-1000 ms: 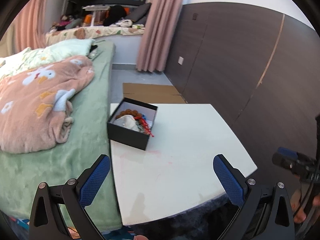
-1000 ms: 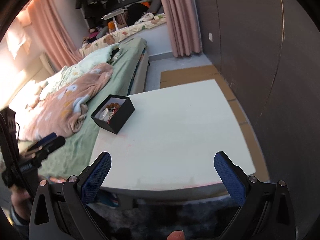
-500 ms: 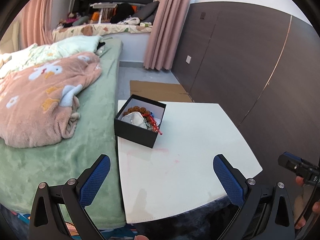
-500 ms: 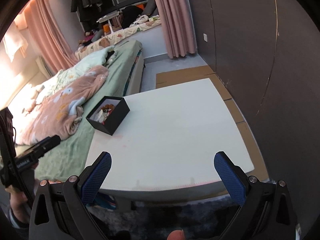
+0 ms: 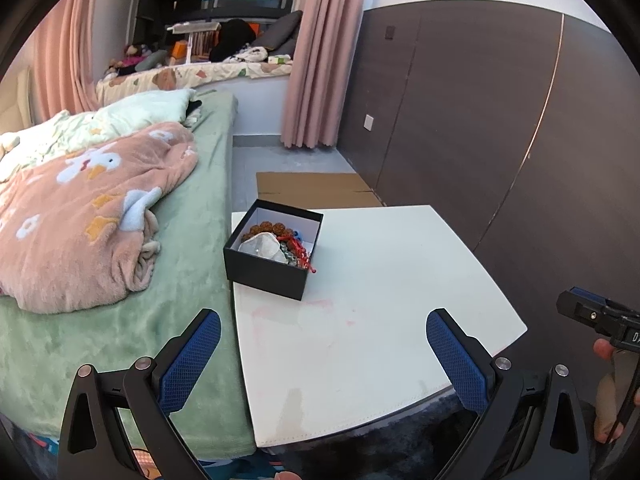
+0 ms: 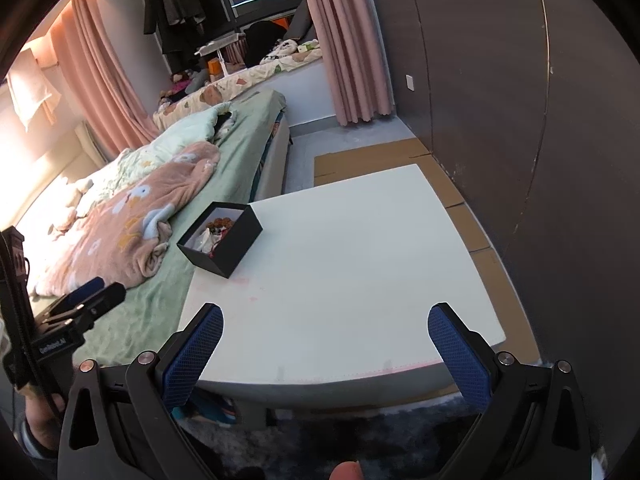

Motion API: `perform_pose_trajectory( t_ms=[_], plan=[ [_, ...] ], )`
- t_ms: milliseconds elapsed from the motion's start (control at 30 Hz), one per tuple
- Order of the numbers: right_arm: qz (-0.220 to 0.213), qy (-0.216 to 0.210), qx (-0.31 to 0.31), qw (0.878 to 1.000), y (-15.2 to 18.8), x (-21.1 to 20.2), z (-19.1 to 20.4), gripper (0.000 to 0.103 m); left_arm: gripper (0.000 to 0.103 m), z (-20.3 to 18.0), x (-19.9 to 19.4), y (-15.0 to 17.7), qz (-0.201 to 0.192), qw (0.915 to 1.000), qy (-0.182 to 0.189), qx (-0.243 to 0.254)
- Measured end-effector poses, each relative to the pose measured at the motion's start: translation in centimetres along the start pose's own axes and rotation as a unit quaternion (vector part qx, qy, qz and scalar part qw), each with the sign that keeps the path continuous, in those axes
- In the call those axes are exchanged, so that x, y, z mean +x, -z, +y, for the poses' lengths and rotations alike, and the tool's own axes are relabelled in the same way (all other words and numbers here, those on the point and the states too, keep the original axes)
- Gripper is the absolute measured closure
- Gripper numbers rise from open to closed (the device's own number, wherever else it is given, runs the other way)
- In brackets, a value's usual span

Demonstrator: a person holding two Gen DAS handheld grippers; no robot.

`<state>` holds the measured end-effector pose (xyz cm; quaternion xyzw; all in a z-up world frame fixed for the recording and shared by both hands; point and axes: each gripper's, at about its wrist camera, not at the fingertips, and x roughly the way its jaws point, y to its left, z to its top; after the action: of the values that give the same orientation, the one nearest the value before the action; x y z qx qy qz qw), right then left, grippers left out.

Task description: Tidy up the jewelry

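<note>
A small black cardboard box (image 5: 273, 254) with a white lining sat at the far left corner of a white square table (image 5: 380, 320), right beside the edge next to the bed. Inside it lay a jumble of jewelry (image 5: 280, 242): a brown beaded bracelet (image 5: 266, 228) toward the far side, a pale whitish piece in the middle, and a red cord strand (image 5: 302, 254) that draped over the box's right rim. In the right wrist view the same box (image 6: 220, 238) stood to the left, well away from the tool.

The left gripper (image 5: 323, 354) hung above the near edge of the table, its blue-padded jaws spread wide with nothing between them. The right gripper (image 6: 326, 350) was held over the near edge too, its jaws likewise wide apart and empty. Both were well apart from the box.

A pink fleece blanket (image 5: 80, 216) with white flower shapes lay crumpled on the green bedspread (image 5: 192, 240) to the left. Flattened brown cardboard (image 5: 316, 190) lay on the floor beyond the table.
</note>
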<state>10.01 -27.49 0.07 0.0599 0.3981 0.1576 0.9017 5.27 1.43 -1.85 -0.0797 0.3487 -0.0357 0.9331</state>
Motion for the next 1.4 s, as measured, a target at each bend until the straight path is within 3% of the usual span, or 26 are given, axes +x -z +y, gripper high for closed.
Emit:
perform_pose_trajectory(
  t_ms=[433,767,1400],
  plan=[
    [0.023,-0.006,0.020,1.000,-0.2,0.8,-1.0,0.000,0.001,1.7,-0.6,0.0,-0.005,0.9993,-0.009,-0.036],
    [0.021,0.000,0.007,1.000,-0.1,0.6,-0.5,0.000,0.000,-0.2,-0.9,0.1,-0.015,0.9996,-0.021,0.010],
    [0.017,0.002,0.014,1.000,-0.2,0.1,-1.2,0.000,0.000,0.0,-0.9,0.2,-0.017,0.9995,-0.023,0.011]
  ],
)
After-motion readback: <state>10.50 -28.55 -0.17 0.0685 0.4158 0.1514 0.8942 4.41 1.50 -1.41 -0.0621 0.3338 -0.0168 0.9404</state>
